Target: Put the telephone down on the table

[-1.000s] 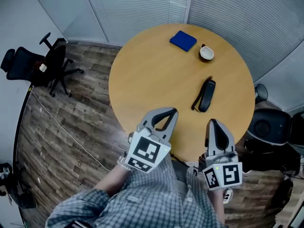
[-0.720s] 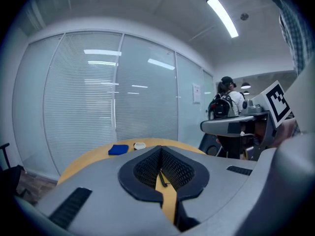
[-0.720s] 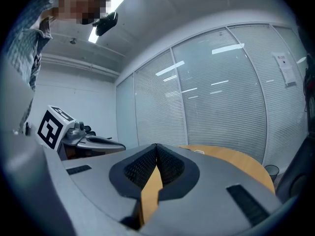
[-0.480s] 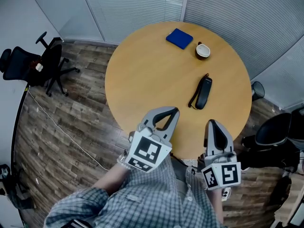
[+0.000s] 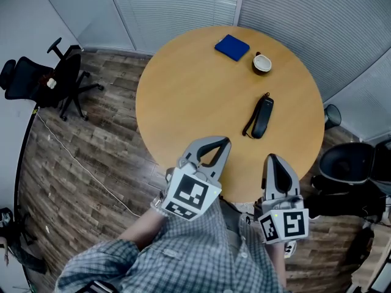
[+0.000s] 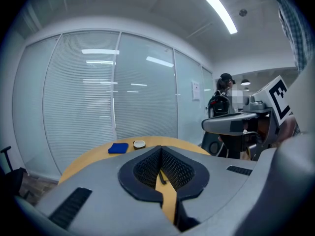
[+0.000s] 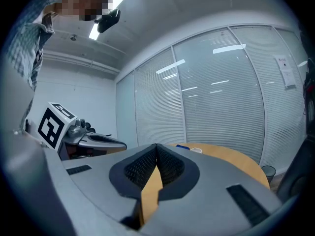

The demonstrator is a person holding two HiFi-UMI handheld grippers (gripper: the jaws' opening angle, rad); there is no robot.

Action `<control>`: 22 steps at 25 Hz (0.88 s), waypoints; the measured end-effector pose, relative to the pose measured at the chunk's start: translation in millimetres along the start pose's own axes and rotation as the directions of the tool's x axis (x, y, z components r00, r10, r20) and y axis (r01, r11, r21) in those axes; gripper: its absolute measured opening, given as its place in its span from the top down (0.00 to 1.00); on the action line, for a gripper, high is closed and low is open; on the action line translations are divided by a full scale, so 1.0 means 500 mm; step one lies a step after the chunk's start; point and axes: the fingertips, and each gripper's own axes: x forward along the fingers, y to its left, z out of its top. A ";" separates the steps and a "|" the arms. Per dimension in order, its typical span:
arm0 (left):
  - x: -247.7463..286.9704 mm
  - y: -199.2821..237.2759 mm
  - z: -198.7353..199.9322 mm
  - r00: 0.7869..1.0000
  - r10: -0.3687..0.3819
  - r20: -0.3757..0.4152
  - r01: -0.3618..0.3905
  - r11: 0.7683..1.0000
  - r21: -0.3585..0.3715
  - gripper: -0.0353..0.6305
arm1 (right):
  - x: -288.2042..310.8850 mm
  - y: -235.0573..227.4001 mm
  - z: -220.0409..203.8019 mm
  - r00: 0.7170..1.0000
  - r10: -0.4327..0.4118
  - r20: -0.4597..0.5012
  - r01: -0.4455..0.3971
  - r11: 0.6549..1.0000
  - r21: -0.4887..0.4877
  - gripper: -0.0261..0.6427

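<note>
Legible text: none.
Left cube (image 5: 190, 195), on left gripper (image 5: 222, 143): black-and-white square code patterns; no letters, no digits.
Right cube (image 5: 285, 224), on right gripper (image 5: 272, 158): same kind of pattern, nothing to read.
Sheet (image 6: 196, 90) on glass wall (image 6: 142, 82): printed lines, too small to read; equally unreadable in the right gripper view.

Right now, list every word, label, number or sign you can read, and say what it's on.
None can be read.
Left marker cube and right marker cube: square code patterns, no letters.
Paper notice on the glass wall: too small to read.
Telephone: no print visible.
</note>
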 end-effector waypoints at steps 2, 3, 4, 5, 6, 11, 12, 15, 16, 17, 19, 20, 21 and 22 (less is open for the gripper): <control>0.001 -0.003 0.002 1.000 -0.002 0.001 0.002 1.000 0.002 0.94 | 0.000 0.000 -0.001 1.000 0.002 0.000 -0.002 1.000 0.012 0.95; 0.002 -0.005 0.003 1.000 -0.005 0.001 0.005 1.000 0.004 0.94 | 0.000 -0.001 -0.001 1.000 0.002 0.001 -0.002 1.000 0.015 0.95; 0.004 -0.006 0.003 1.000 -0.008 0.000 0.008 1.000 0.005 0.94 | 0.000 -0.002 -0.001 1.000 0.001 0.001 -0.001 1.000 0.016 0.95; 0.005 -0.007 0.002 1.000 -0.010 -0.002 0.010 1.000 0.005 0.94 | 0.000 -0.002 -0.002 1.000 0.001 0.000 -0.001 1.000 0.017 0.95; 0.005 -0.007 0.001 1.000 -0.012 -0.004 0.012 1.000 0.005 0.94 | 0.001 -0.002 -0.002 1.000 0.000 0.000 0.000 1.000 0.017 0.94; 0.003 -0.014 0.000 1.000 -0.024 -0.008 0.024 1.000 0.008 0.94 | -0.009 -0.002 -0.002 1.000 -0.010 -0.001 0.010 1.000 0.017 0.95; 0.003 -0.016 0.001 1.000 -0.027 -0.008 0.027 1.000 0.009 0.94 | -0.011 -0.003 -0.002 1.000 -0.013 -0.001 0.013 1.000 0.017 0.95; 0.013 -0.017 -0.002 0.999 -0.037 -0.011 0.037 0.999 0.011 0.94 | -0.008 -0.008 -0.006 1.000 -0.020 -0.004 0.020 1.000 0.017 0.95; 0.017 -0.017 -0.004 0.999 -0.040 -0.012 0.040 0.999 0.012 0.94 | -0.006 -0.010 -0.008 1.000 -0.022 -0.005 0.022 1.000 0.018 0.95; 0.019 -0.016 -0.005 0.999 -0.042 -0.013 0.042 0.999 0.013 0.94 | -0.004 -0.012 -0.009 1.000 -0.024 -0.004 0.024 1.000 0.018 0.95; 0.021 -0.017 -0.006 0.999 -0.044 -0.013 0.044 0.999 0.014 0.94 | -0.005 -0.012 -0.010 1.000 -0.026 -0.004 0.026 1.000 0.018 0.95; 0.021 -0.018 -0.006 0.999 -0.045 -0.013 0.045 0.999 0.014 0.94 | -0.005 -0.012 -0.010 1.000 -0.027 -0.003 0.027 0.999 0.018 0.95; 0.021 -0.018 -0.005 0.999 -0.046 -0.012 0.046 0.999 0.014 0.94 | -0.006 -0.012 -0.009 1.000 -0.027 -0.003 0.027 0.999 0.017 0.94; 0.021 -0.018 -0.004 0.999 -0.046 -0.012 0.046 0.999 0.014 0.94 | -0.006 -0.013 -0.009 1.000 -0.028 -0.004 0.028 0.999 0.018 0.95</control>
